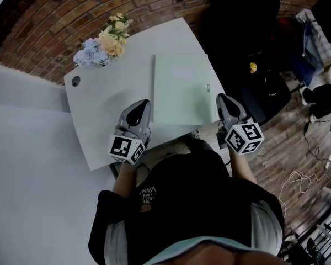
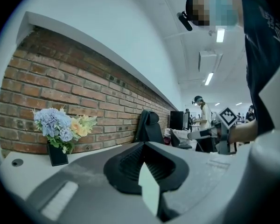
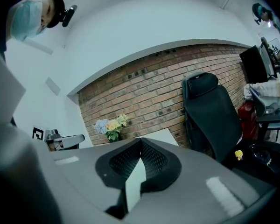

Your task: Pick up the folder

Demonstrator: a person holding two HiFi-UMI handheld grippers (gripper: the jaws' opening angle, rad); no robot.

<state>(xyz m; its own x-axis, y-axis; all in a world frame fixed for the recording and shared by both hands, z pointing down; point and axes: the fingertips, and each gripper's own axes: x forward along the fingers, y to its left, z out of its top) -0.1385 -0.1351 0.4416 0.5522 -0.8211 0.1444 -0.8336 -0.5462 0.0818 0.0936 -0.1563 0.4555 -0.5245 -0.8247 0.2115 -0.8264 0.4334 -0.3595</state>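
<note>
Head view is showing the folder [image 1: 182, 87], a pale flat rectangle, lying flat on the right half of the white table [image 1: 110, 93] with its near edge running close to the table's front edge. The left gripper [image 1: 142, 105] is hovering over bare tabletop just beside the folder's near left corner, and the right gripper [image 1: 224, 98] is sitting right at the near right corner; can't really tell if it's touching the thing or not. Both are pointing away from the person toward the brick wall [image 1: 44, 15]. A bunch of blue and yellow flowers [image 1: 107, 43] is standing at the far left corner of the table, well apart from the folder. Left gripper view is showing the left gripper [image 2: 144, 162] with its jaws pressed together and nothing between them, flowers [image 2: 60, 127] off to the left against the bricks, a black chair [image 2: 149, 125] further back, and the right gripper [image 2: 219, 129] poking in from the right. Right gripper view is looking pretty much the same: the right gripper [image 3: 137, 164] is closed tight on nothing, flowers [image 3: 111, 126] straight ahead, the chair [image 3: 214, 111] off to the right, and the left gripper [image 3: 60, 139] peeking in at the left.
</note>
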